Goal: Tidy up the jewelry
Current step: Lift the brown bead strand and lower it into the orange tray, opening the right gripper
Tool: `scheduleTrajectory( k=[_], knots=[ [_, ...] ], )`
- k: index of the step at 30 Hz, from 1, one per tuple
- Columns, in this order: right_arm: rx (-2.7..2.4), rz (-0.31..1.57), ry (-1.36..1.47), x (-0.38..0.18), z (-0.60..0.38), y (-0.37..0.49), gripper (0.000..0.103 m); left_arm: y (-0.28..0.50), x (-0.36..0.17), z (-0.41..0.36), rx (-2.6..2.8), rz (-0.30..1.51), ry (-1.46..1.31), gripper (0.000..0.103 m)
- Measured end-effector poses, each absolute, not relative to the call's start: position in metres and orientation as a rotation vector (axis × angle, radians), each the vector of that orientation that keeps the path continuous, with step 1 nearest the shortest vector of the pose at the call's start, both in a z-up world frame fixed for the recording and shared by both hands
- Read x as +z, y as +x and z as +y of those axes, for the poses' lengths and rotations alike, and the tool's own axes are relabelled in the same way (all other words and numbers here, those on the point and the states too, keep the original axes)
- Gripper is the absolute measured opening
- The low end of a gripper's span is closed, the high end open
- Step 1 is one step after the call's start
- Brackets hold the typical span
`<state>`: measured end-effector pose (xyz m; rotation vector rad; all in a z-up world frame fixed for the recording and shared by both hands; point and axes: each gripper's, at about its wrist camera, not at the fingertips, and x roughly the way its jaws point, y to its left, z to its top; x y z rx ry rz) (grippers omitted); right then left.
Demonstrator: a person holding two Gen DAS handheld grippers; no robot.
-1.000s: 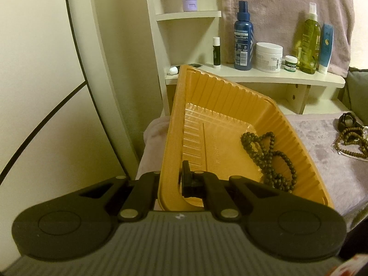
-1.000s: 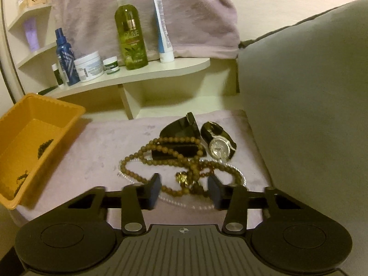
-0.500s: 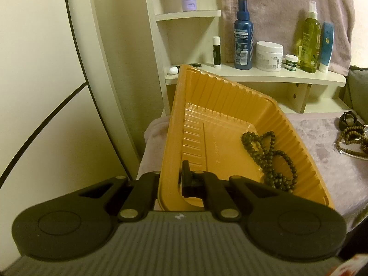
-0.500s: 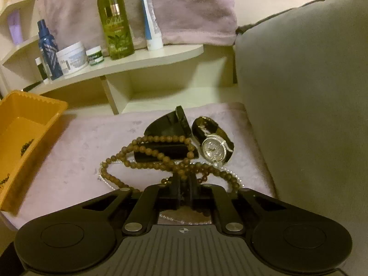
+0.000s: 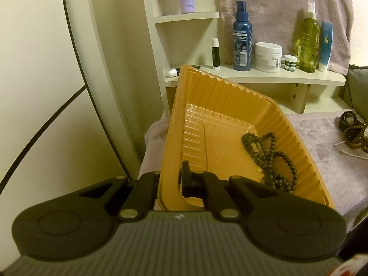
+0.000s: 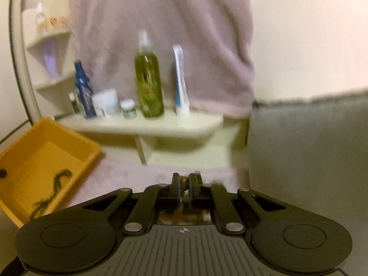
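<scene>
My left gripper [image 5: 171, 172] is shut on the near wall of the orange tray [image 5: 220, 96], which it holds tilted over the left end of the mauve cloth. A dark bead necklace [image 5: 269, 154] lies in the tray's lower right corner. The right wrist view is blurred by motion. There my right gripper [image 6: 183, 181] is shut on a brown bead necklace [image 6: 183, 179]: one bead shows between the pads and the rest hangs hidden below. The tray [image 6: 76, 142] sits to its left. A watch [image 5: 348, 120] and a pearl strand [image 5: 349, 154] stay on the cloth at the far right.
A cream shelf [image 6: 161, 126] behind the cloth carries a blue spray bottle [image 5: 242, 36], a white jar [image 5: 268, 56], a green bottle [image 6: 149, 85] and a tube [image 6: 180, 82]. A mauve towel [image 6: 161, 34] hangs above it. A grey cushion [image 6: 310, 149] rises on the right.
My right gripper closed on the brown beads and rose off the cloth with them, so the watch and cloth dropped out of its view. The left gripper and tray kept still.
</scene>
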<state>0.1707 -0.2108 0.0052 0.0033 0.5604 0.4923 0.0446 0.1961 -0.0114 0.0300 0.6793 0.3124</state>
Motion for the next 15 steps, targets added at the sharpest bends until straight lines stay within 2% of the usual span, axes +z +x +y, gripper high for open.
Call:
scheduleTrajectory(
  k=[15],
  knots=[
    [0.560, 0.360, -0.023, 0.102, -0.200, 0.168, 0.007, 0.046, -0.008, 0.196, 0.306, 0.664, 0.034, 0.004]
  ],
)
